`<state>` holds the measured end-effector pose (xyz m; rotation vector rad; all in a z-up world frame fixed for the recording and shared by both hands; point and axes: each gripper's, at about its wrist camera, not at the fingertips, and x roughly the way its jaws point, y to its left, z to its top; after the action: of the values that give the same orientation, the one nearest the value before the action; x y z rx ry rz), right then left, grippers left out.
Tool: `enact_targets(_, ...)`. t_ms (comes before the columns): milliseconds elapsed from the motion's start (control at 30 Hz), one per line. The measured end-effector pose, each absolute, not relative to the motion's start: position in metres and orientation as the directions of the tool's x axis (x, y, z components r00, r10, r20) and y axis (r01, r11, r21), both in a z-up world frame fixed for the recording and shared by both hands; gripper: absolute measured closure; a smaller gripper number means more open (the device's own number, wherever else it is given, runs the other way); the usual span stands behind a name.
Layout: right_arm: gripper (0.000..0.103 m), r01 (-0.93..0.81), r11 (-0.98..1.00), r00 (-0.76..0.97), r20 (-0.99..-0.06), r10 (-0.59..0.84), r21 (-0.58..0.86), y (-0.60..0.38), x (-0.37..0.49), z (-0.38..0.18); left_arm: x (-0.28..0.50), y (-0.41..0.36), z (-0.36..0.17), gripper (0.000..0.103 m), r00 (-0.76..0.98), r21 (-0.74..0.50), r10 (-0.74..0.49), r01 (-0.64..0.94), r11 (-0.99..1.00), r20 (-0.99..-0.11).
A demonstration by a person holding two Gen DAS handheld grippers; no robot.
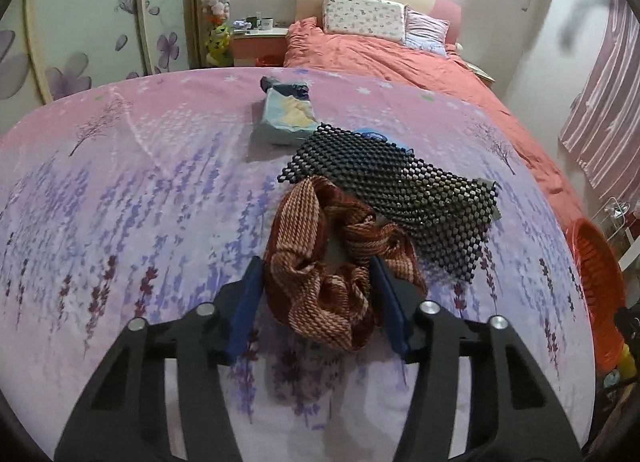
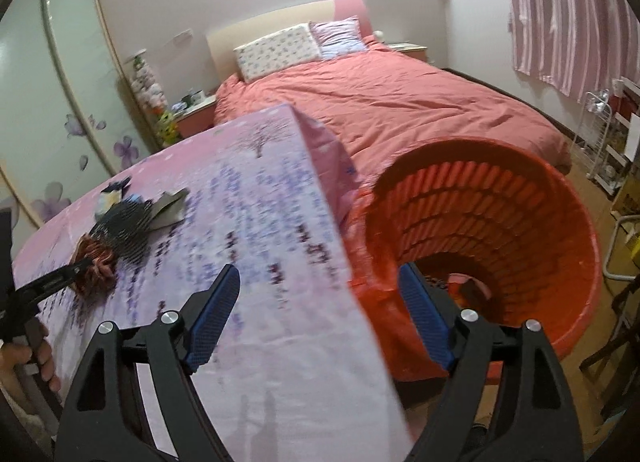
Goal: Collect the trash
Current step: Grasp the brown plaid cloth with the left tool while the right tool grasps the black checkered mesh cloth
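Two grippers over a lavender-print cloth. Left gripper tilted down, blue pads either side of a crumpled red-and-pink knit cloth, close against its folds; cannot tell whether pressing or merely flanking. Just behind, touching the knit, a black mesh mat; farther back, a pale blue packet. Right gripper spread wide, nothing between the pads, straddling the table edge and the rim of an orange basket standing just beside the table, some scraps at its bottom.
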<state>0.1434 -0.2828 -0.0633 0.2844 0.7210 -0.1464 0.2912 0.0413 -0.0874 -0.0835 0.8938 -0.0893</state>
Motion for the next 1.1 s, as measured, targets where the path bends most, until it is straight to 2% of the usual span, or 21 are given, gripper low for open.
enact_targets(33, 0.023, 0.219, 0.954, 0.74, -0.672, -0.024, 0.207, -0.278, 0.145, -0.063, 0.293, 0.04, -0.088, 0.064, 0.624, -0.103, -0.115, 0.055, 0.993, -0.773)
enact_targets(133, 0.025, 0.184, 0.961, 0.736, -0.677, 0.004, 0.206, -0.258, 0.149, -0.065, 0.291, 0.04, -0.088, 0.076, 0.631, -0.093, -0.117, 0.071, 0.993, -0.767)
enact_targets(200, 0.026, 0.161, 0.967, 0.735, -0.678, 0.017, 0.199, -0.247, 0.151, -0.064, 0.286, 0.048, -0.086, 0.078, 0.636, -0.079, -0.105, 0.07, 0.994, -0.765)
enact_targets(433, 0.039, 0.059, 0.979, 0.716, -0.691, 0.095, 0.195, -0.198, 0.176, -0.067, 0.278, 0.102, -0.089, 0.079, 0.632, -0.076, -0.039, -0.032, 0.997, -0.774)
enact_targets(600, 0.053, -0.01, 0.981, 0.701, -0.699, 0.145, 0.194, -0.158, 0.212, -0.071, 0.279, 0.12, -0.094, 0.078, 0.618, -0.141, -0.086, -0.041, 0.989, -0.782)
enact_targets(767, 0.056, 0.002, 0.967, 0.661, -0.726, 0.19, 0.255, -0.137, 0.257, -0.082, 0.28, 0.121, -0.095, 0.077, 0.622, -0.145, -0.101, -0.02, 0.989, -0.777)
enact_targets(800, 0.059, 0.009, 0.963, 0.649, -0.735, 0.198, 0.268, -0.133, 0.268, -0.087, 0.28, 0.121, -0.096, 0.077, 0.622, -0.143, -0.102, -0.016, 0.99, -0.776)
enact_targets(867, 0.078, 0.004, 0.965, 0.644, -0.738, 0.2, 0.264, -0.127, 0.278, -0.091, 0.28, 0.121, -0.097, 0.076, 0.624, -0.144, -0.106, -0.01, 0.99, -0.774)
enact_targets(900, 0.1, -0.003, 0.966, 0.648, -0.735, 0.199, 0.258, -0.125, 0.278, -0.091, 0.28, 0.122, -0.098, 0.076, 0.625, -0.146, -0.11, -0.007, 0.989, -0.773)
enact_targets(1100, 0.101, -0.04, 0.966, 0.685, -0.697, 0.211, 0.254, -0.133, 0.245, -0.081, 0.277, 0.127, -0.098, 0.076, 0.632, -0.178, -0.151, 0.021, 0.984, -0.76)
